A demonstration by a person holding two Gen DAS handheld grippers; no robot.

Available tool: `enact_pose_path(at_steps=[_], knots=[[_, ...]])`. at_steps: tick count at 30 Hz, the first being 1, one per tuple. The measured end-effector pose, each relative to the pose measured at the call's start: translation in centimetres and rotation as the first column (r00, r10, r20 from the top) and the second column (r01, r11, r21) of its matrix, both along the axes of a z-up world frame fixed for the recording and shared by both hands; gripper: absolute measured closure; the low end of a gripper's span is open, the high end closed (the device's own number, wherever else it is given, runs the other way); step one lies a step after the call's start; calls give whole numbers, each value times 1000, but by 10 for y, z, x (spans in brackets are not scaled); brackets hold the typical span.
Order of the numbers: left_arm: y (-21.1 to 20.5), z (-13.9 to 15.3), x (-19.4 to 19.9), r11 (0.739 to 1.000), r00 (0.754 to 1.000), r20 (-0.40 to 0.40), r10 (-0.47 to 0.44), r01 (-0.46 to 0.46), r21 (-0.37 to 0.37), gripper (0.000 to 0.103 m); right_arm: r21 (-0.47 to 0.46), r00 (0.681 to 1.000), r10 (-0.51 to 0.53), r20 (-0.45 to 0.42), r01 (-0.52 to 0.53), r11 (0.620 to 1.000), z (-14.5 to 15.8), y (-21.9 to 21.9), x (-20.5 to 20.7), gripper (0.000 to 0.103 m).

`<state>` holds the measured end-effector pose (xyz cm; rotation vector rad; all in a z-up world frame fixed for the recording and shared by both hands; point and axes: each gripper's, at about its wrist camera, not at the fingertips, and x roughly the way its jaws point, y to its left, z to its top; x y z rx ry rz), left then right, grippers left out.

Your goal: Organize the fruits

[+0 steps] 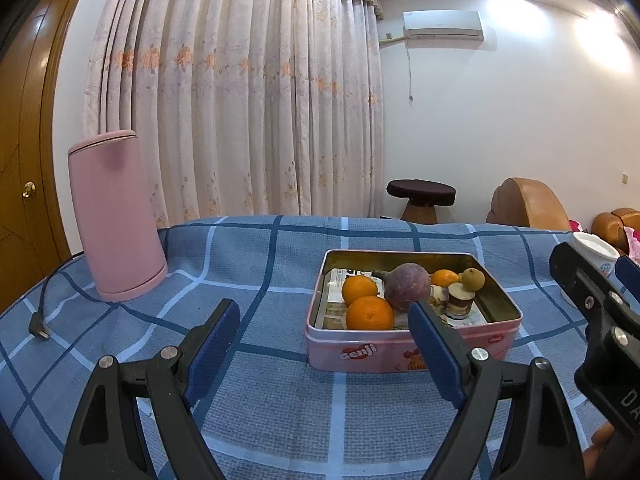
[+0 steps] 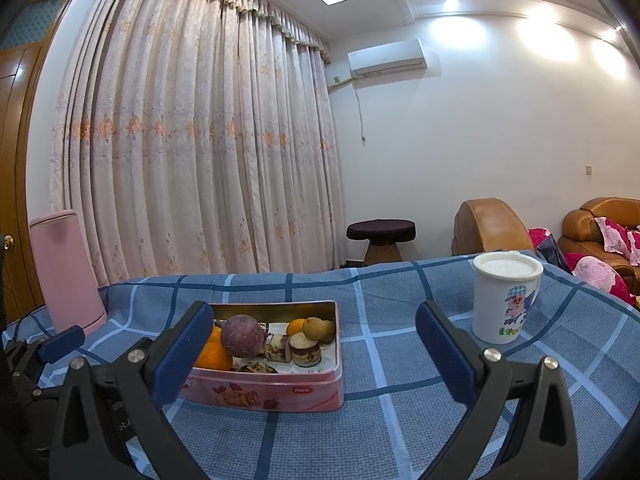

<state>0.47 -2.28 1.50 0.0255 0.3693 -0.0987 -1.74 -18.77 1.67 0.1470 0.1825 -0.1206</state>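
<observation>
Hovering spread and empty: left gripper (image 1: pixel 324 344), right gripper (image 2: pixel 314 344); fruits in tin (image 1: pixel 400 354).

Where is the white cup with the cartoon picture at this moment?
In the right wrist view, the white cup stands upright on the blue checked cloth, to the right of the pink tin and apart from it.

One pink tin (image 1: pixel 400 354) sat on one blue checked tablecloth (image 1: pixel 260 272). Inside it lay three oranges (image 1: pixel 370 313), one purple round fruit (image 1: pixel 407 287), one small greenish-brown fruit (image 1: pixel 473 279) and at least two cut, layered pieces (image 1: pixel 459 300). One pink kettle (image 1: pixel 114 216), one white lidded cup (image 2: pixel 505 297) and two grippers, left (image 1: pixel 324 346) and right (image 2: pixel 314 356), made up the remainder.
</observation>
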Motion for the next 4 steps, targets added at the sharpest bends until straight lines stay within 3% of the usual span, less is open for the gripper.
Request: enact_pose_path(at_steps=[4], knots=[[0,0,1,1000,1000,0,1,-1,6,16,1,1000,-12,-4,12,1000,-1,-1,0,0]])
